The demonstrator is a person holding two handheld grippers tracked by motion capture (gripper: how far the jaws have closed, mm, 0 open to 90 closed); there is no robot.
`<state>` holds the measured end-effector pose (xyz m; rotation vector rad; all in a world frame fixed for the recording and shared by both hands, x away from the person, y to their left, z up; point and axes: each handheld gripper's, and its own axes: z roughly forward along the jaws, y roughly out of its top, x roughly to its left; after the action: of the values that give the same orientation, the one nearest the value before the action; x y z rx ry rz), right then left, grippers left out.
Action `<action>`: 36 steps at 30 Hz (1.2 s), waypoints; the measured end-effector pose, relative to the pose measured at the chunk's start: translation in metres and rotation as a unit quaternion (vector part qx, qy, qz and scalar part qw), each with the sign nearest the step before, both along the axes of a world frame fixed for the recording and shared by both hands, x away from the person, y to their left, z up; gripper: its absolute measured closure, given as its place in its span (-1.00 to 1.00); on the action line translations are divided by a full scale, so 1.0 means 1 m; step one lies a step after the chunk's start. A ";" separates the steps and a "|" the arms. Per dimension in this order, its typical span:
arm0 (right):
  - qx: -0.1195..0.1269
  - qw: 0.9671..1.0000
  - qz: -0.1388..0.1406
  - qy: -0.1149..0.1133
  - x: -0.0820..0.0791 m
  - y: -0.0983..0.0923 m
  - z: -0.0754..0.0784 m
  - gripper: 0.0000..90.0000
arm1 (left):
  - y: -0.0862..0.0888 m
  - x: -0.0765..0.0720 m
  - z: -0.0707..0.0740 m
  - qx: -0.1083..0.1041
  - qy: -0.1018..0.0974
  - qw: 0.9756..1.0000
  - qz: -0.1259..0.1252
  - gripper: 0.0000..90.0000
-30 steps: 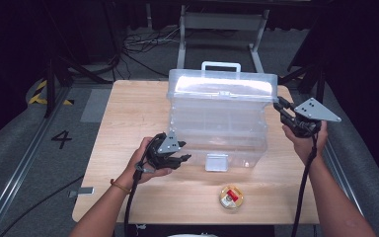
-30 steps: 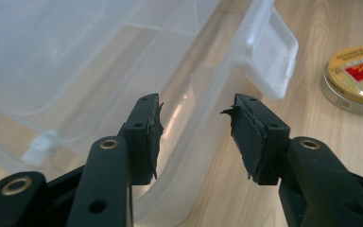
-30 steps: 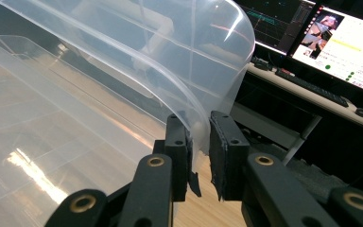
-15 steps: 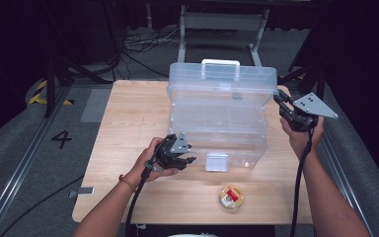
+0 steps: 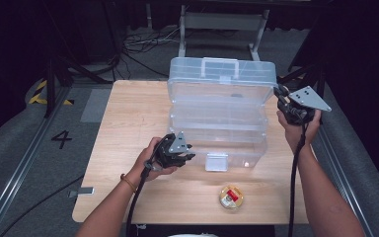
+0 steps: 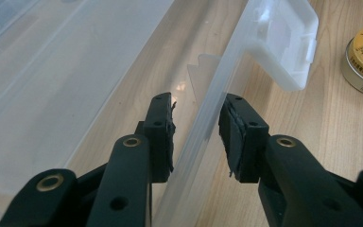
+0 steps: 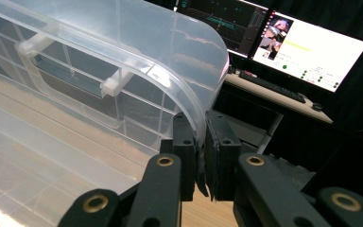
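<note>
A clear plastic storage box [image 5: 217,143] stands on the wooden table [image 5: 128,113] with its lid [image 5: 222,74] tilted up. My right gripper [image 5: 284,98] is at the lid's right end, shut on the curved lid edge [image 7: 189,80]; in the right gripper view [image 7: 199,130] both pads pinch the plastic. My left gripper [image 5: 181,154] sits at the box's front left corner. In the left gripper view [image 6: 197,111] its jaws stand open on either side of the box's front wall [image 6: 217,90], with a gap on each side.
A white latch [image 6: 288,47] hangs on the box front [image 5: 216,161]. A small round tin [image 5: 231,196] with a red and yellow label lies near the table's front edge, right of the left hand. Monitors [image 7: 312,47] glow behind the lid.
My left gripper has moved right, up to the box's front left corner. My right gripper stays on the lid edge, which sits slightly higher.
</note>
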<state>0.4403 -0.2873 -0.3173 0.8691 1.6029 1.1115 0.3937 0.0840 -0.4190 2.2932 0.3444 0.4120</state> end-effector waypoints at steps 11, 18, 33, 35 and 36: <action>-0.004 1.000 -0.006 0.007 0.013 0.000 0.006 0.90 | 0.004 0.001 0.001 0.002 -0.006 1.000 -0.015 0.55; 0.002 1.000 -0.009 0.021 0.025 0.000 0.011 0.91 | 0.005 0.002 0.001 0.003 -0.008 1.000 -0.024 0.58; 0.016 0.999 -0.002 0.031 0.038 -0.002 0.015 0.91 | 0.005 0.001 0.000 0.000 -0.012 1.000 -0.020 0.57; 0.017 0.999 -0.001 0.035 0.039 -0.002 0.016 0.91 | 0.005 0.001 0.000 0.000 -0.012 1.000 -0.020 0.57; 0.019 0.999 -0.001 0.036 0.041 -0.003 0.016 0.91 | 0.005 0.001 0.000 -0.001 -0.012 1.000 -0.020 0.57</action>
<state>0.4809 -0.2899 -0.3014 0.9445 1.6442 1.1234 0.3945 0.0890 -0.4187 2.2884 0.2876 0.4184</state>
